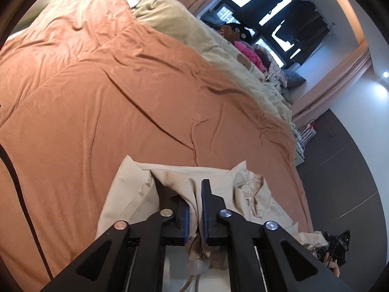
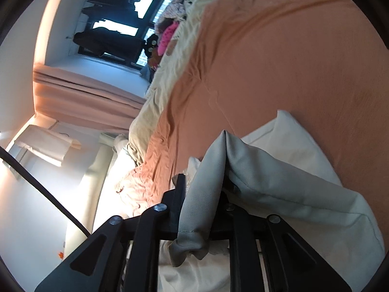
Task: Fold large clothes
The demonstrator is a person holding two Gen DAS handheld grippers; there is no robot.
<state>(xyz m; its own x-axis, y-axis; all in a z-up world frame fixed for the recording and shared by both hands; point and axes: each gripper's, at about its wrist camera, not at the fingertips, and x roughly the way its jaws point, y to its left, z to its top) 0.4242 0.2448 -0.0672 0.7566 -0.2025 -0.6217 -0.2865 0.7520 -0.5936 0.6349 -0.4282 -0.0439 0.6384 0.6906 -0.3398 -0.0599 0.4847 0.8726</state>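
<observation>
In my left wrist view the room is a bedroom, and the orange duvet [image 1: 126,92] fills most of the picture, with a dark window [image 1: 262,12] beyond its far edge. The beige garment [image 1: 170,185] lies on the near part of that duvet. My left gripper [image 1: 193,209] has a bunched fold of the cloth between its 2 blue pads [image 1: 186,223], and the jaws look slack, not pressing hard. I judge that the fold could slide out and spoil the crease if I lift now.

In my right wrist view the duvet [image 2: 291,60] runs away above the garment [image 2: 279,175]. My right gripper [image 2: 201,194] stands around a raised grey-beige fold; I cannot tell how firmly it bites. If 1 side lets go before the other, the layer may fall crooked on the duvet.
</observation>
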